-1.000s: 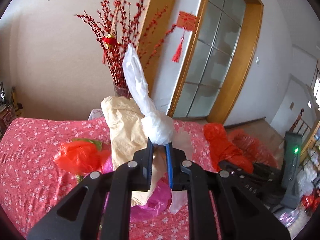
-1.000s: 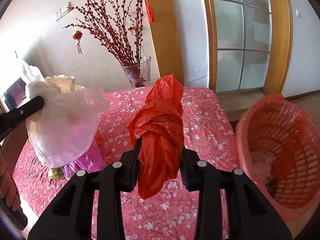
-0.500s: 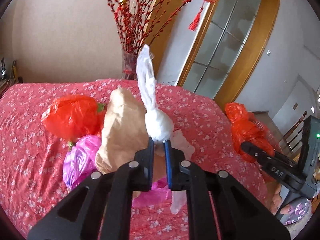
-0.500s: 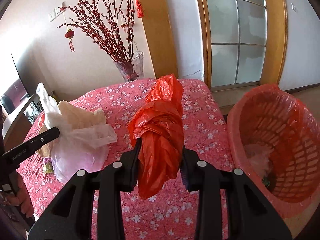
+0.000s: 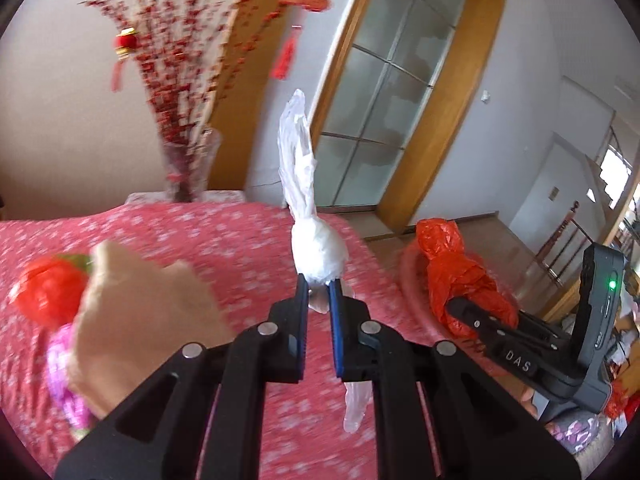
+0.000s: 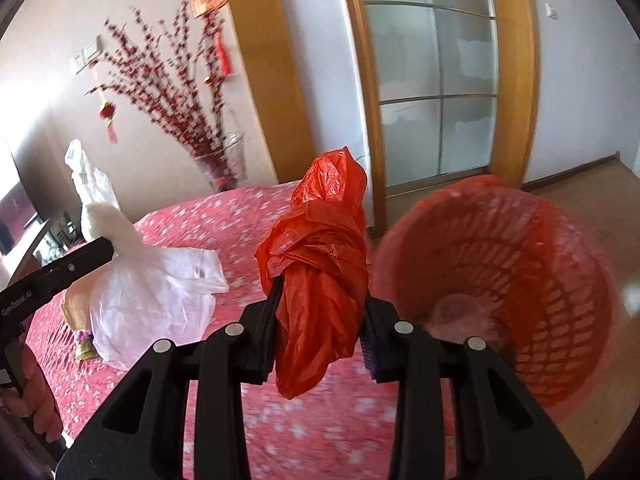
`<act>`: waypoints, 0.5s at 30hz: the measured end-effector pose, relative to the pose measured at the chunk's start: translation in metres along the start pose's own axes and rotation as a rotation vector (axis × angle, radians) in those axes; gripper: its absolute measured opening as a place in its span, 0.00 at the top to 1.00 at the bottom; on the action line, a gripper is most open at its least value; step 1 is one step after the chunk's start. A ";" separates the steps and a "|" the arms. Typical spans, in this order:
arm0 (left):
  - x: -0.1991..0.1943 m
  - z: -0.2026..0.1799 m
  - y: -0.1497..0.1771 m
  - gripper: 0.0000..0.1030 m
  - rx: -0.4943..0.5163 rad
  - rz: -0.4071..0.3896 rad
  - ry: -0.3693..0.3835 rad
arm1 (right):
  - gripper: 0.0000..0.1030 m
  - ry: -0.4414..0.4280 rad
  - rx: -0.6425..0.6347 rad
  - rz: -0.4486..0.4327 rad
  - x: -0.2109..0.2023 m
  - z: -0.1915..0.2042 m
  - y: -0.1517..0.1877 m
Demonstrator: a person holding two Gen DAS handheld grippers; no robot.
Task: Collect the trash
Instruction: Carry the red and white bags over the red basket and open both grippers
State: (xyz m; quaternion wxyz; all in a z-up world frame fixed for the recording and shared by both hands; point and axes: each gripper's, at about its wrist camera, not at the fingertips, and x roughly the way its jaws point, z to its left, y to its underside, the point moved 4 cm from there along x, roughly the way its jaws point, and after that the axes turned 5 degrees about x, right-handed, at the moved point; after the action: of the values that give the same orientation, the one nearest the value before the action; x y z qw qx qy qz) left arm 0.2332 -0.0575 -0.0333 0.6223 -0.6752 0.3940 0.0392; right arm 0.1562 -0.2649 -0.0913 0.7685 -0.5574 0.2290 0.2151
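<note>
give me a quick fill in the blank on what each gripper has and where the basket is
1. The left gripper is shut on a ____ plastic bag.
2. The right gripper is shut on a crumpled ____ plastic bag.
3. In the right wrist view, the mesh basket lies to the ____ of the red bag.
4. The vase of red branches stands beyond the far edge of the floral ____.

Missing words: white; red; right; tablecloth

A crumpled white plastic bag and a twisted orange-red plastic bag stand out over the bench, whose pink-red cloth bears small white blossoms. The round latticed plastic basket is pale red. The tongs' arms are black, one pad blue.
</note>
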 end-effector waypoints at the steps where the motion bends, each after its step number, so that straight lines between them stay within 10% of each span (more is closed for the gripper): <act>1: 0.004 -0.008 -0.001 0.89 0.008 0.000 0.011 | 0.66 0.014 0.008 -0.010 -0.004 -0.007 -0.002; 15: 0.071 -0.109 -0.023 0.89 0.060 0.025 0.168 | 0.66 0.138 0.099 -0.121 -0.053 -0.082 -0.020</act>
State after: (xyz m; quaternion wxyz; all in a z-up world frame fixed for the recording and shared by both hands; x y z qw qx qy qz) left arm 0.2478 -0.1882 -0.0286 0.6067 -0.6522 0.4540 -0.0216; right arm 0.1167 -0.3533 -0.0672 0.7892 -0.5448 0.2579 0.1178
